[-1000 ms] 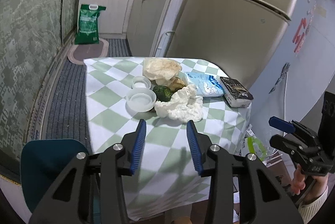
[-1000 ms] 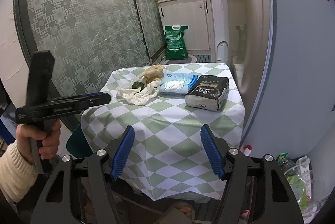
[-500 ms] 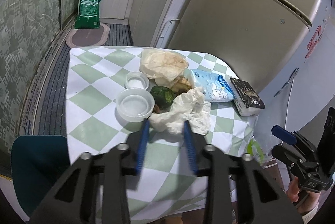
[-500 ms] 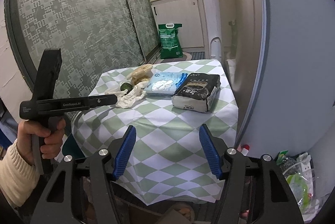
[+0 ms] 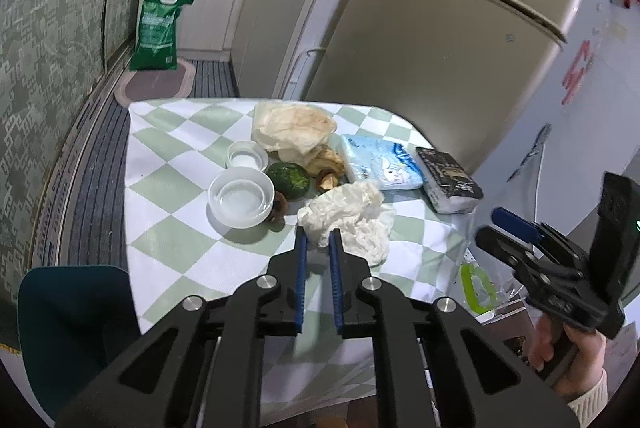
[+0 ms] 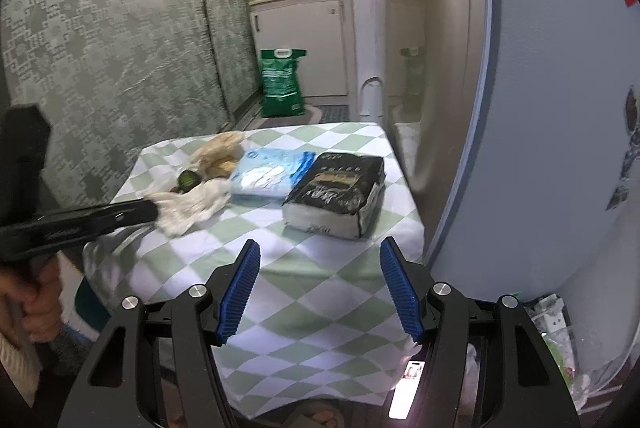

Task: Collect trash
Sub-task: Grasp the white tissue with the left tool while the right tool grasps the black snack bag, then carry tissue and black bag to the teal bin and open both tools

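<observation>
A crumpled white tissue lies on the green-checked tablecloth; it also shows in the right wrist view. My left gripper has its blue fingers narrowed around the tissue's near edge, touching it. Behind lie crumpled brown paper, a green food scrap and mushroom pieces. My right gripper is open and empty above the table's front right part, and shows at the right of the left wrist view.
Two white plastic lids sit left of the scrap. A blue tissue pack and a black pack lie right. A fridge stands behind the table, a clear trash bag at its right foot, a teal chair left.
My left gripper moved forward to the white tissue and its fingers closed from wide open to narrow around the tissue's edge. My right gripper drifted closer to the table, still open.
</observation>
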`<state>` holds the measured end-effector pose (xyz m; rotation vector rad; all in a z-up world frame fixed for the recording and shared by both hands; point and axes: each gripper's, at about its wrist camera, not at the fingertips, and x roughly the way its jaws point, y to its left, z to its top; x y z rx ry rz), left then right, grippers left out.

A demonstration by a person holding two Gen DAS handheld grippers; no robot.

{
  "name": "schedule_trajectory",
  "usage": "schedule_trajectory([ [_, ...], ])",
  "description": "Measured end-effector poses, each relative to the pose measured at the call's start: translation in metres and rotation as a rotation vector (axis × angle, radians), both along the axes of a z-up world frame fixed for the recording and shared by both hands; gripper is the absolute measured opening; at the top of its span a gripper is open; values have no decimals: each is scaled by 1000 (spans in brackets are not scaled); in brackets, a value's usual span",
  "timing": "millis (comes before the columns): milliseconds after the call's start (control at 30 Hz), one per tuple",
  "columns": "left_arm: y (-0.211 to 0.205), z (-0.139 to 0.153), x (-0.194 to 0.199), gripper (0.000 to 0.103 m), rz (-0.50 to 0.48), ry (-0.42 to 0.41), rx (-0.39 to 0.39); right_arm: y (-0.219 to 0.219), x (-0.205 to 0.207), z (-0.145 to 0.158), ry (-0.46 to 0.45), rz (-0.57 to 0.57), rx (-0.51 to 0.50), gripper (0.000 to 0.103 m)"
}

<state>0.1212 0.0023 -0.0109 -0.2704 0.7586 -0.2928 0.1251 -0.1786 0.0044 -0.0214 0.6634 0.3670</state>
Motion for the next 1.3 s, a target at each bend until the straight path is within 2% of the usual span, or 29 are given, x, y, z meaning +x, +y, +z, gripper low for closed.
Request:
schedule_trajectory([
  [100, 7, 6, -8, 12, -3, -30, -22, 6, 8, -1, -13, -27, -12, 63],
  [233, 17, 9, -16, 12, 0, -46, -49, 16, 13, -1, -38, -64, -47, 73],
  [300, 22, 8, -19, 12, 4, -47, -54, 20, 14, -3, -45, -71, -55, 74],
  [567, 44, 15, -32, 12, 9, -72, -90, 37, 30, -10, -85, -141, -154, 75],
  [900, 77, 23, -49, 12, 58, -112, -93, 38, 43, -17, -70, -189, -175, 51],
  [1167, 109, 30, -66, 12, 119, -151, -92, 42, 34, -1, -97, -205, -171, 49],
  [1300, 132, 31, -76, 12, 174, -163, -73, 54, 20, 25, -143, -184, -159, 49],
])
